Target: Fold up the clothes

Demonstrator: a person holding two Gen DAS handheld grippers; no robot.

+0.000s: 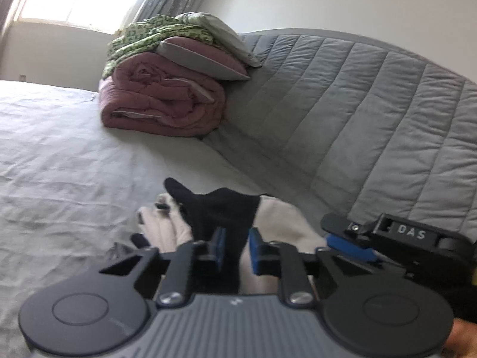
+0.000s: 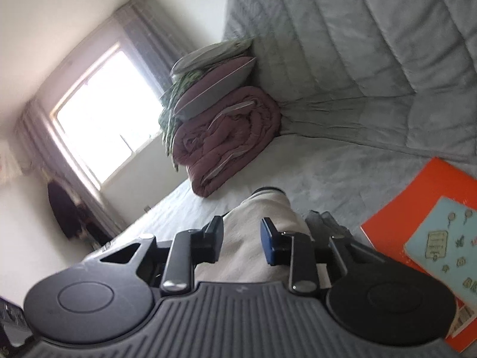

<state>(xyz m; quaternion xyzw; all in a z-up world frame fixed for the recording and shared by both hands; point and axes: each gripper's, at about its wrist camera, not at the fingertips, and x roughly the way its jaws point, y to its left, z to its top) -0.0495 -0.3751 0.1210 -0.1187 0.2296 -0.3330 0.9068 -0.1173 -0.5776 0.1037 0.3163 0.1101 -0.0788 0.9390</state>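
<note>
A cream and black garment is bunched between my two grippers above the bed. In the left wrist view my left gripper has its blue pads closed on the black part of the garment. My right gripper shows there at the right, beside the cream cloth. In the right wrist view my right gripper has its jaws set apart with a cream sleeve with a dark striped cuff lying between them; whether the pads press it does not show.
The bed sheet spreads to the left. A rolled pink duvet with pillows and a green patterned cloth sits at the grey quilted headboard. An orange book lies on the bed at the right.
</note>
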